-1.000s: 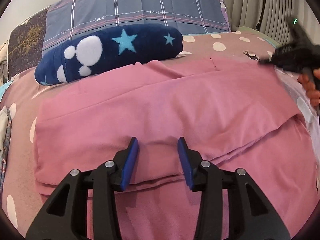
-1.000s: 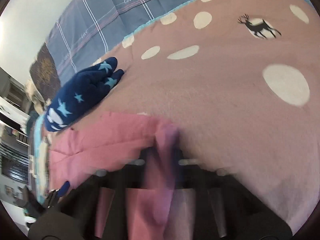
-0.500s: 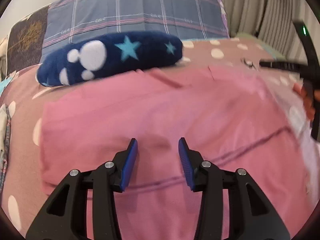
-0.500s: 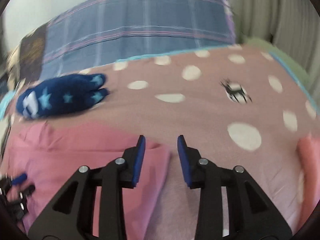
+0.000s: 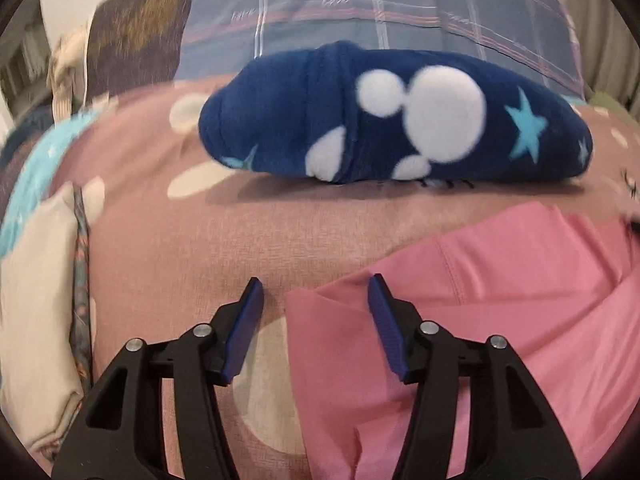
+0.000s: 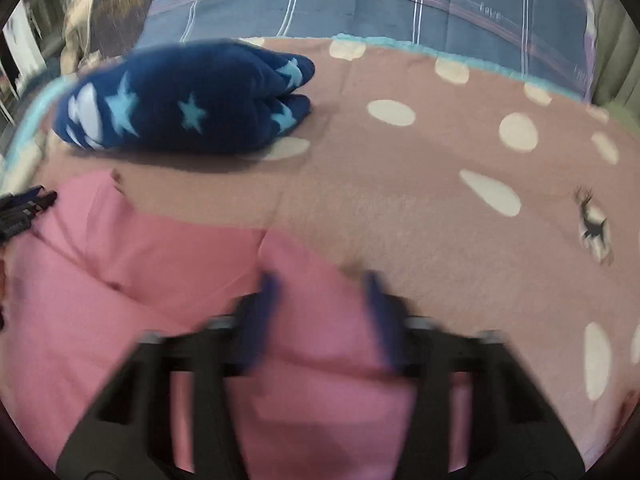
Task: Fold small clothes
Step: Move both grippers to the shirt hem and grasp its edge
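Two wrist views, both over a mauve bedspread (image 5: 168, 264) with cream dots. Back edge: grey-blue plaid pillow (image 6: 360, 4), dark brown cushion (image 5: 136, 40) to its left. Folded navy fleece blanket (image 5: 400, 116) with white blobs and light-blue stars lies on the bedspread in front of the pillow, well apart from the garment. Cream folded fabric (image 5: 36, 312) at the far left edge in the left view.

Pink garment (image 5: 480, 320) lies flat on the bedspread, lower right in the left view, lower left to centre in the right view.

Left gripper (image 5: 316, 300): jaws have just been opening, now moderately wide. Garment's left corner sits between the blue pads; right pad over the cloth, left pad over bare bedspread, neither pressing. Not gripping.

Right gripper (image 6: 320, 292): motion-blurred, jaws have just been closing. Pink fabric lies between the fingers at the garment's right edge, but pads appear apart and I can't tell if they pinch it.
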The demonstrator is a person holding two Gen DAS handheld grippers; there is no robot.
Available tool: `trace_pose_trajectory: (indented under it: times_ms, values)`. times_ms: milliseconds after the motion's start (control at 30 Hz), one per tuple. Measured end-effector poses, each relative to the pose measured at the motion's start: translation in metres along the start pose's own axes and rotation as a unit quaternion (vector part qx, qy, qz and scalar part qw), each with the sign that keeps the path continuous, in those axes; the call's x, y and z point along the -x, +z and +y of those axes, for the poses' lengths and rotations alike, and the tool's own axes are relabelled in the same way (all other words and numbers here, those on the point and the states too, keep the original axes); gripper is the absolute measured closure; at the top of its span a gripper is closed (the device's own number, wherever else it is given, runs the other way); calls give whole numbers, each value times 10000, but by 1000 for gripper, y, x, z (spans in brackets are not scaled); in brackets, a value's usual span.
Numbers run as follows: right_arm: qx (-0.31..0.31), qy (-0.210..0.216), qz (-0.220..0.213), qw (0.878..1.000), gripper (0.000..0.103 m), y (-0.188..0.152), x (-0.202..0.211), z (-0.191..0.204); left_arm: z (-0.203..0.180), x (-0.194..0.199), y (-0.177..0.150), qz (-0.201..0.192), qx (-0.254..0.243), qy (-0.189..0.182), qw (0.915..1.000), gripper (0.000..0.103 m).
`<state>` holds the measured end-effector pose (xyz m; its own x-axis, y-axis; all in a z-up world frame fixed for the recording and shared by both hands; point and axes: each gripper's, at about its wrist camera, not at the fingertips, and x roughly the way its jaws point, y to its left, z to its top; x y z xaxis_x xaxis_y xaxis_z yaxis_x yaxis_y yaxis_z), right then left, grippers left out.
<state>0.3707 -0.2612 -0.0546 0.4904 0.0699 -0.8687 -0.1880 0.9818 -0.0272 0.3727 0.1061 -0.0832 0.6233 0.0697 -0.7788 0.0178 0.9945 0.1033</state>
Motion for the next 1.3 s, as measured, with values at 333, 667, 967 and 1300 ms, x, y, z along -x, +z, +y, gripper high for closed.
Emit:
trace_pose_trajectory:
  times_ms: [333, 667, 967, 1300]
  values:
    - [-535, -615, -1261, 9887, 56, -42, 72, -1, -1, 87, -34, -836, -414, 183, 9955, 48]
    - [-1628, 1416, -644, 9743, 71, -255, 143, 9, -24, 176, -207, -54, -806, -1163, 9899, 44]
    - [-1903, 1238, -714, 9713, 77, -289, 158, 13, -5, 202, -253, 13, -420, -1200, 9919, 42]
    - [-2382, 1782, -735, 9519, 70, -380, 188, 1, 13, 234, -302, -50, -412, -1942, 9801, 34]
